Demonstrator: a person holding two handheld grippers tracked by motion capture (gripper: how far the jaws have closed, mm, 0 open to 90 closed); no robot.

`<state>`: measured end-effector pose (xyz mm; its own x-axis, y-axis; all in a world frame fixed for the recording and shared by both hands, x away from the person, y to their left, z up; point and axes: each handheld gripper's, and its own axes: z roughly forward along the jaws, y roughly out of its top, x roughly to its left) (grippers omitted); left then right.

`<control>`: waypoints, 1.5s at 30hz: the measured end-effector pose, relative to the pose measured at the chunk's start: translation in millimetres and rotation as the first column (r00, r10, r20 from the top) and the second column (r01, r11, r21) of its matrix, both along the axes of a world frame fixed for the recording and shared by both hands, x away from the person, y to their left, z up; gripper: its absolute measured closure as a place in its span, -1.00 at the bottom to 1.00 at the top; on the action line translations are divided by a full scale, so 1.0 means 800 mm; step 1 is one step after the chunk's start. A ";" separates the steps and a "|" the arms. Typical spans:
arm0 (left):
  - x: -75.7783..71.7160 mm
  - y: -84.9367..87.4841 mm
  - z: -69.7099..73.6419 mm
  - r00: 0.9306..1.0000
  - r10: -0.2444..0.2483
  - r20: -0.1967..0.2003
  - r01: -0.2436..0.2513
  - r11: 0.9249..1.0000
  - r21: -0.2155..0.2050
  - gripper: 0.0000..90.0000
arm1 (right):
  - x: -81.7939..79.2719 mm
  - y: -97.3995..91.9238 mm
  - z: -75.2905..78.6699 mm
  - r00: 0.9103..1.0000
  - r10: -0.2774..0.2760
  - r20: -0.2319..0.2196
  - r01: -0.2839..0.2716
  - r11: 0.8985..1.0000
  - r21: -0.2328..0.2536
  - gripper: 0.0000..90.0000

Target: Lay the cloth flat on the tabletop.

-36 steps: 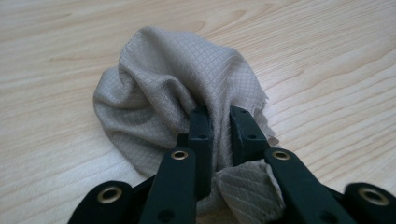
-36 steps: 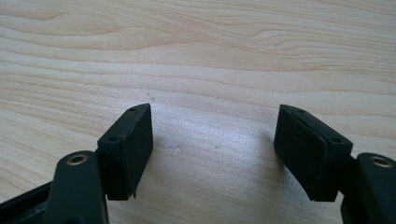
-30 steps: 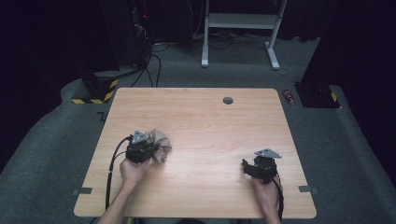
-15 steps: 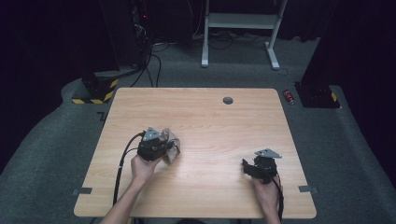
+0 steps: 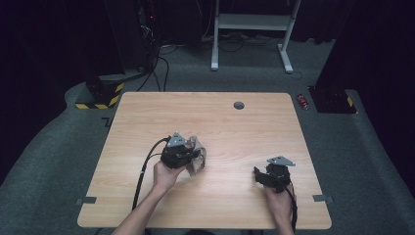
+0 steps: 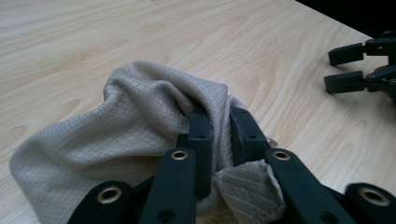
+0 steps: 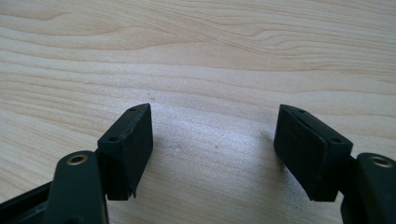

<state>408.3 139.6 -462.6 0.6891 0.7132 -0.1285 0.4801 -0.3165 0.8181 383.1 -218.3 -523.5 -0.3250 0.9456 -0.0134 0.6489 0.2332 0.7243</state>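
The left gripper pinched the beige cloth; it wanted a firm hold while dragging, toward the spread, empty right gripper.

light: overhead, falls on the desk, surroundings near black | shadows: soft and short beside the cloth, faint patch between the jaws in the right gripper view | glare: mild pale sheen on the wood | focus: near jaw linkages soft, wood grain crisp | high view: slightly grainy, dim at edges
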 end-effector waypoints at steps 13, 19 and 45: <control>0.008 -0.044 0.006 0.997 -0.079 -0.017 0.079 0.996 -0.031 0.77 | 0.000 0.000 0.000 1.000 0.000 0.000 0.000 1.000 0.000 -0.38; 0.009 -0.072 0.013 0.992 -0.128 -0.009 0.127 0.991 -0.037 0.77 | 0.000 0.000 0.000 1.000 0.001 0.001 -0.001 1.000 -0.001 -0.38; 0.005 -0.069 -0.014 0.994 -0.086 -0.075 0.085 0.996 -0.008 0.08 | 0.000 0.000 0.000 1.000 0.002 0.001 -0.002 1.000 -0.001 -0.38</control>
